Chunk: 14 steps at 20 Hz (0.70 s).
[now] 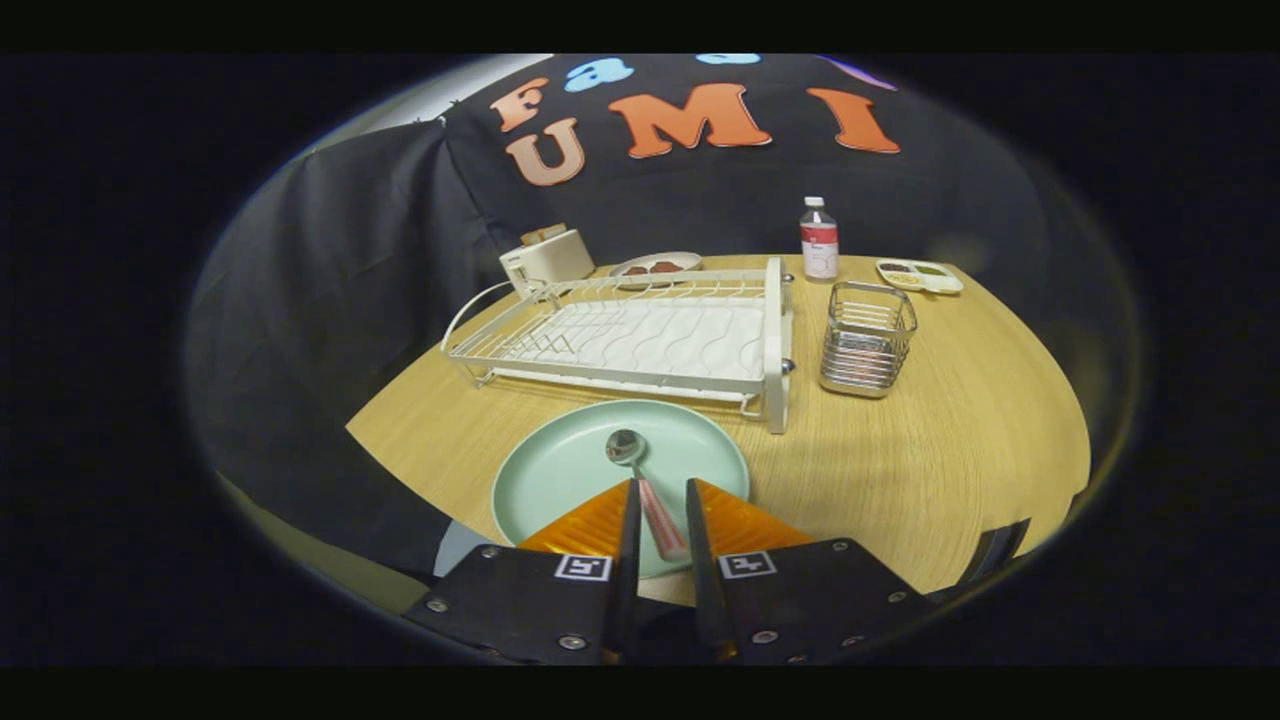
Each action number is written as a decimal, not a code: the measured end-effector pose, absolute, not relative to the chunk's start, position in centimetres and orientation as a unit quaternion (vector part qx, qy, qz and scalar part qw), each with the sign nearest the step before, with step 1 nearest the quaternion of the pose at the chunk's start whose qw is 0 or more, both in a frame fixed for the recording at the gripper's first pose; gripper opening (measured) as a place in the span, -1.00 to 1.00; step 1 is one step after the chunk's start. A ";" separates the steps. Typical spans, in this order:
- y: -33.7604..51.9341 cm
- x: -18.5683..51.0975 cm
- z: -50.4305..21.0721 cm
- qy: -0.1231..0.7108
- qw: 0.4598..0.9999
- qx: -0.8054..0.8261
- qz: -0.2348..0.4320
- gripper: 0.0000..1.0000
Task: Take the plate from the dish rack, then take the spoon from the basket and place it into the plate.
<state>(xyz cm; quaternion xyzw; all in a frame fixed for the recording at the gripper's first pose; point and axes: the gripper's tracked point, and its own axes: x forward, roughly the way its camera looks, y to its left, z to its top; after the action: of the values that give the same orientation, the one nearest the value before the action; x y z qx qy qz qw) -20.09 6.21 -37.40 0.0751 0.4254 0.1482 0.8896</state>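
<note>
Spoon (640, 480), a metal one with a pink handle, lies in the pale green round plate (570, 470) on the wooden desk (930, 470). Its handle runs between the fingers of the tongs (660, 488), which stand slightly apart, gripping nothing. Beyond sit the white wire dish rack (640, 335) and metal wire basket (868, 338).

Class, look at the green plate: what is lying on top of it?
A spoon lies on the green plate, bowl pointing toward the dish rack. Its handle runs back between the tool's fingers, which cover the plate's near rim.
</note>
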 end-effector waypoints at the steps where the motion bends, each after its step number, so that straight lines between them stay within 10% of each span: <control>1: 6.0 -20.1 -37.3 0.425 0.890 0.078 0.145 -0.48; 14: 0.7 -10.8 -19.9 0.225 0.970 0.063 0.072 0.34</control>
<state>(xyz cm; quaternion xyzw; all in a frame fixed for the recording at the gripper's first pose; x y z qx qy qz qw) -10.79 0.74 -19.90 0.0629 0.2254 0.0722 0.9696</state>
